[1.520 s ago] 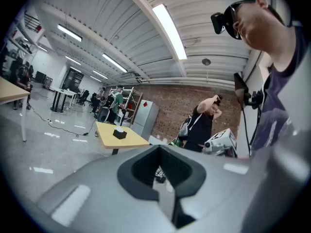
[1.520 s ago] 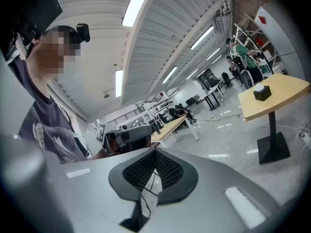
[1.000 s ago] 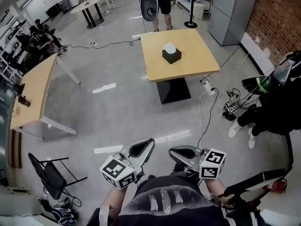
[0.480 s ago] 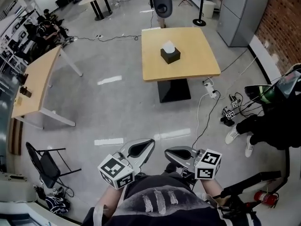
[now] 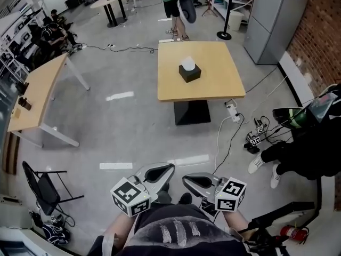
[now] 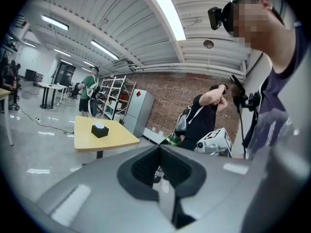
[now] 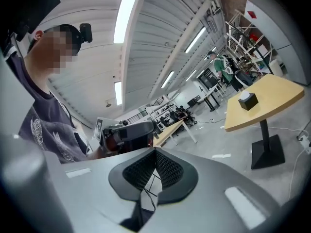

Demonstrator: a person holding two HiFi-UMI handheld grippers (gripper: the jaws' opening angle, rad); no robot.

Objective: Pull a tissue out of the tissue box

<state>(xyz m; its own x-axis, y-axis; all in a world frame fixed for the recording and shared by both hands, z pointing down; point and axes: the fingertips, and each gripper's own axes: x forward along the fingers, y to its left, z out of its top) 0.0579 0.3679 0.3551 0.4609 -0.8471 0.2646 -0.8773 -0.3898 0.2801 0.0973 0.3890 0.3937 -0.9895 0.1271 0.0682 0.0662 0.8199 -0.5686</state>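
A black tissue box [image 5: 190,73] with a white tissue [image 5: 187,63] sticking up from its top stands near the middle of a square wooden table [image 5: 218,79], far ahead of me across the floor. Both grippers hang close to my body, well short of the table. My left gripper [image 5: 170,166] is shut with nothing in it, and so is my right gripper [image 5: 185,178]. The left gripper view shows the tissue box [image 6: 99,130] small at the left, beyond the left gripper [image 6: 159,147]. In the right gripper view the tissue box [image 7: 248,101] is far off at the right, past the right gripper [image 7: 155,151].
A long wooden table [image 5: 34,100] stands at the left, with a folding chair [image 5: 45,188] nearer me. Cables and a power strip [image 5: 233,111] lie right of the table's black pedestal. A person in dark clothes [image 5: 309,143] sits at the right. Another person [image 5: 173,1] stands beyond the table.
The table and tissue box have shifted in the head view. The grippers sit slightly lower in it, still shut and side by side. The person beyond the table has come more into view.
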